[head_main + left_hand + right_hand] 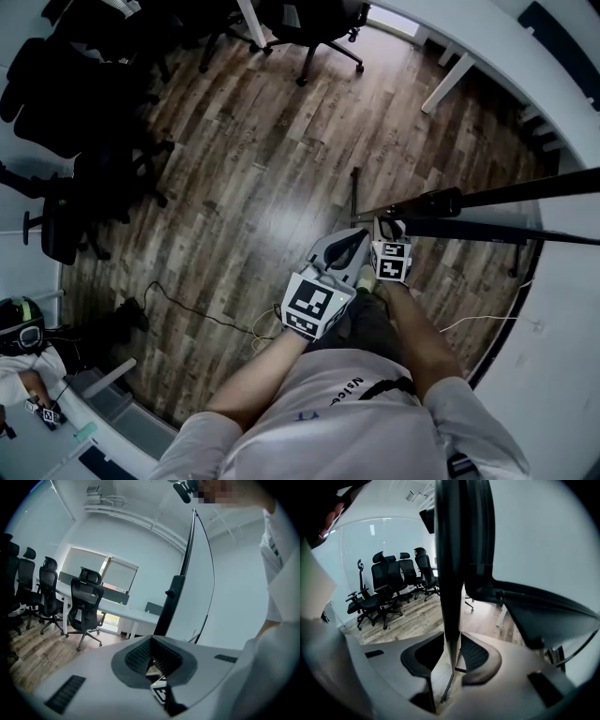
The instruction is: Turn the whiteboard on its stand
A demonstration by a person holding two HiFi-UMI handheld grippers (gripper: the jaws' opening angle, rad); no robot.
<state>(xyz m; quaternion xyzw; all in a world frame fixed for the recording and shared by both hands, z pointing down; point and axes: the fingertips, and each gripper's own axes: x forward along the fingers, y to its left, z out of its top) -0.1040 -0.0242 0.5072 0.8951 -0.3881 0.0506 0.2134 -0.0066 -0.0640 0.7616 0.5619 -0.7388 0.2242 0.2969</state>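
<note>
whiteboard (506, 194): edge-on, in front of the person, at head view's right | right gripper (452, 644): jaws clamped on its dark frame | left gripper (151, 644): jaws together, empty, just beside right gripper | chairs (309, 23): well apart

- Floor (244, 159): wood-look planks, brown with grey grain, with a soft sheen where light falls on them.
- Whiteboard frame (487, 199): black and smooth. Metal or plastic, cannot tell which. Dull gloss along its edge in the right gripper view.
- Left gripper (356, 244) and right gripper (451, 645) shells: pale grey plastic, matt, smooth.
- Pads (140, 657) inside the jaws: dark, finely ribbed, rubbery look, matt.
- Marker cube (311, 305): black-and-white print, flat finish.
- Chairs (86, 599): black, matt.
- Shirt (328, 412): white cloth, softly creased.
</note>
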